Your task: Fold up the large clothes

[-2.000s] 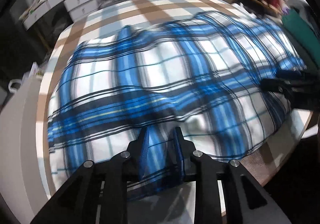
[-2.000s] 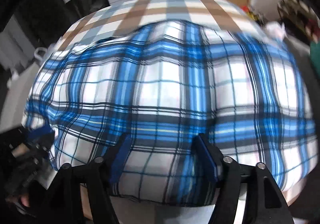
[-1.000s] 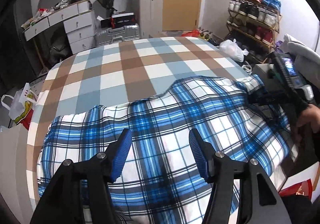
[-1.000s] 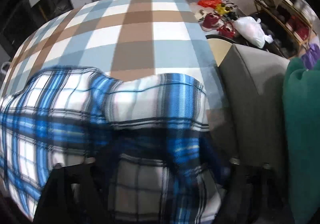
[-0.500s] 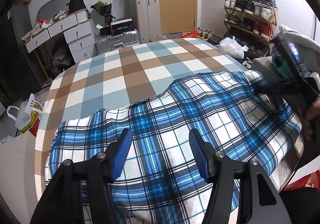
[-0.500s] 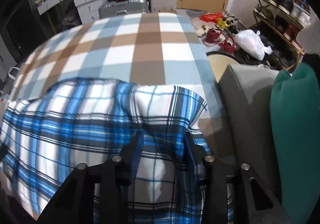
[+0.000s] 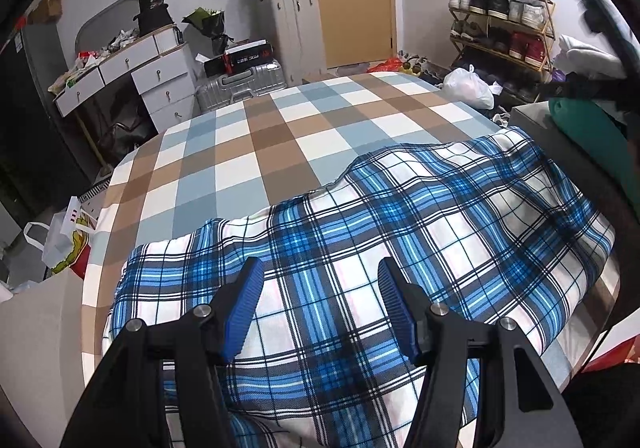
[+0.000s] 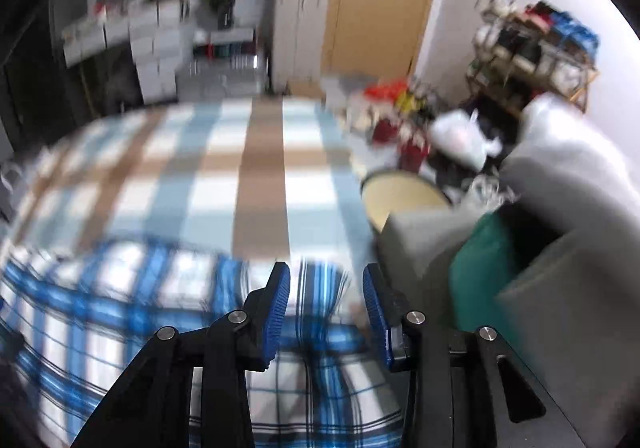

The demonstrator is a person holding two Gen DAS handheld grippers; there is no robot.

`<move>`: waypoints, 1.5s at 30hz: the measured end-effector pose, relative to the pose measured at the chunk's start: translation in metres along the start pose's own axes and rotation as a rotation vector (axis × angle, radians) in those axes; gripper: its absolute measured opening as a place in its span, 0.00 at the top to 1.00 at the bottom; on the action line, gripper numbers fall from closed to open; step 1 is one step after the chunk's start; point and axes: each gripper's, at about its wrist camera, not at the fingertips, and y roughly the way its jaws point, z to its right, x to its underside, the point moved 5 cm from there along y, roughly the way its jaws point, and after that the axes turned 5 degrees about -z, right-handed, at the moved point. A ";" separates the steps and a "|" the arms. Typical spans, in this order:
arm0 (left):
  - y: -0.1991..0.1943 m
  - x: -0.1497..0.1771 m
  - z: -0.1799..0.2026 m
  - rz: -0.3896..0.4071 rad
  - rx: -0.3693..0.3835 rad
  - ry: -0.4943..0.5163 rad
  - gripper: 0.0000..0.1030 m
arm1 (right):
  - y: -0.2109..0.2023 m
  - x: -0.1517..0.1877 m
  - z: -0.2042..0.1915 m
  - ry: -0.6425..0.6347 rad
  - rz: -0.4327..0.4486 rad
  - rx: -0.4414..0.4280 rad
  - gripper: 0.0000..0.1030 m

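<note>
A large blue-and-white plaid cloth (image 7: 400, 216) lies spread across the near half of a bed with a brown, blue and white checked cover (image 7: 280, 136). My left gripper (image 7: 320, 288) hovers open over the cloth's near middle, with nothing between its blue pads (image 7: 244, 304). The right wrist view is blurred by motion. In it my right gripper (image 8: 326, 296) stands over the cloth's right corner (image 8: 320, 280), jaws partly apart, and the fabric lies below them, not pinched. In the left wrist view the cloth's right end lies flat.
A grey seat (image 8: 440, 240) with a green cushion (image 8: 480, 268) stands against the bed's right side. Beyond it are a round stool (image 8: 404, 192), a shoe rack (image 7: 500, 20) and a white bag (image 7: 468, 88). White drawers (image 7: 152, 72), a suitcase (image 7: 240, 88) and floor bags (image 7: 64, 244) stand left.
The right gripper went from wide jaws to narrower ones at the cloth's right corner, then rose and tipped upward. Two seconds ago the left gripper pinched the cloth; since then it hangs open and nearly still.
</note>
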 end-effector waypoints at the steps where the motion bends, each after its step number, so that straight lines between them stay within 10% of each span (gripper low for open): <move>1: 0.001 0.000 0.000 -0.004 -0.002 -0.002 0.47 | -0.009 -0.001 0.000 0.007 0.015 -0.026 0.63; 5: 0.004 0.002 -0.001 -0.020 -0.001 -0.012 0.47 | 0.005 0.024 -0.014 -0.009 -0.117 -0.143 0.62; 11: 0.008 0.005 0.004 -0.042 -0.012 0.005 0.47 | 0.082 0.069 -0.036 -0.077 -0.320 -0.091 0.75; 17: 0.013 0.009 0.004 -0.066 -0.025 0.024 0.47 | 0.075 0.048 -0.015 0.019 -0.273 -0.162 0.75; 19: 0.015 0.009 0.003 -0.073 -0.022 0.023 0.47 | 0.063 0.036 0.000 0.051 -0.204 -0.147 0.59; 21: 0.017 0.009 0.003 -0.082 -0.027 0.022 0.47 | 0.064 0.030 0.013 0.073 -0.185 -0.095 0.24; 24: 0.020 0.010 0.005 -0.102 -0.024 0.016 0.47 | 0.081 0.031 0.013 0.052 -0.238 -0.095 0.24; 26: 0.023 0.011 0.007 -0.112 -0.022 0.017 0.47 | 0.094 0.037 0.008 0.043 -0.287 -0.108 0.30; 29: 0.023 0.013 0.010 -0.115 -0.029 0.031 0.47 | 0.087 0.034 0.002 0.046 -0.263 -0.164 0.82; 36: 0.021 0.014 0.013 -0.115 -0.037 0.046 0.47 | 0.023 0.020 -0.019 -0.121 -0.056 -0.033 0.94; 39: 0.024 0.015 0.013 -0.123 -0.041 0.046 0.47 | 0.010 0.024 -0.039 -0.290 0.034 0.156 0.92; 43: 0.026 0.016 0.013 -0.130 -0.056 0.051 0.47 | 0.043 0.030 -0.040 -0.425 0.014 0.443 0.71; 45: 0.025 0.016 0.012 -0.128 -0.067 0.054 0.47 | 0.056 0.029 -0.030 -0.401 -0.033 0.454 0.73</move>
